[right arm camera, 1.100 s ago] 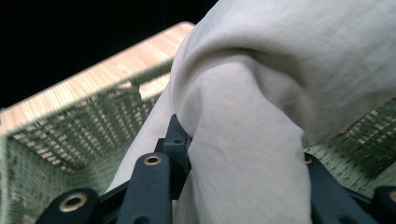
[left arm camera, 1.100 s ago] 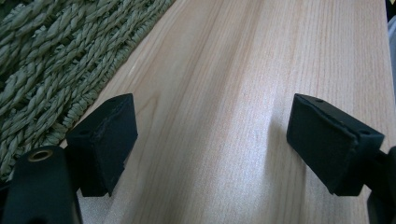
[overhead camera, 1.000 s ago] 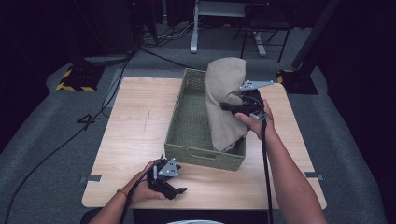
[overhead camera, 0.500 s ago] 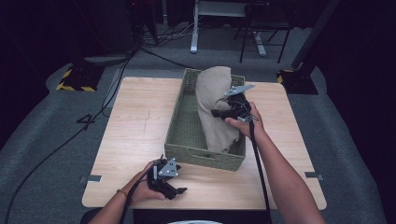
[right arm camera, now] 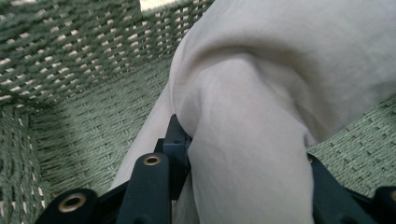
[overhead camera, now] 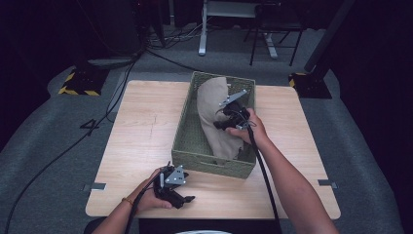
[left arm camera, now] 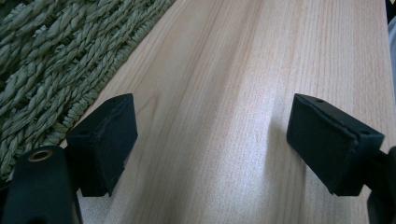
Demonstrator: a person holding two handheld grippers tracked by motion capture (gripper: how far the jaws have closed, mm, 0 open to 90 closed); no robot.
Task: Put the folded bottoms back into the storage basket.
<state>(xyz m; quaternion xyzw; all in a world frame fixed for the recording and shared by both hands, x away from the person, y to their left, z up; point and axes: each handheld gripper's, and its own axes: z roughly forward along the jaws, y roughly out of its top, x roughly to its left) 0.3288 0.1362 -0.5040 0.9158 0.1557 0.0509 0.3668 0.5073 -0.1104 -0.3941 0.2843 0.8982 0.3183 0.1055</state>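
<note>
- Right gripper: I hold it over the green woven basket, jaws clamped on a fold of the beige cloth. In the right gripper view the fabric bulges up between the two jaws and drapes over them, so the grip reads as firm.
- Cloth position: it lies inside the basket along the right-hand half, hanging from the grip, with its lower end touching the basket floor near the front wall. Whether the far end rests on the back rim or just stands above it, I cannot tell.
- Governing relation: the cloth's long axis runs front to back, parallel to the basket's long sides, and the gripped fold sits roughly mid-length. The free basket floor lies to the left of the cloth, so any settling or spreading would, in my judgement, go leftward and down.
- Left gripper: it rests on the wooden table just in front of the basket's near wall, jaws spread wide on nothing; the left gripper view shows bare wood between them and the basket weave at the left edge.
- Nearer hand: the right hand is at the cloth; the left is well apart, outside the basket.
</note>
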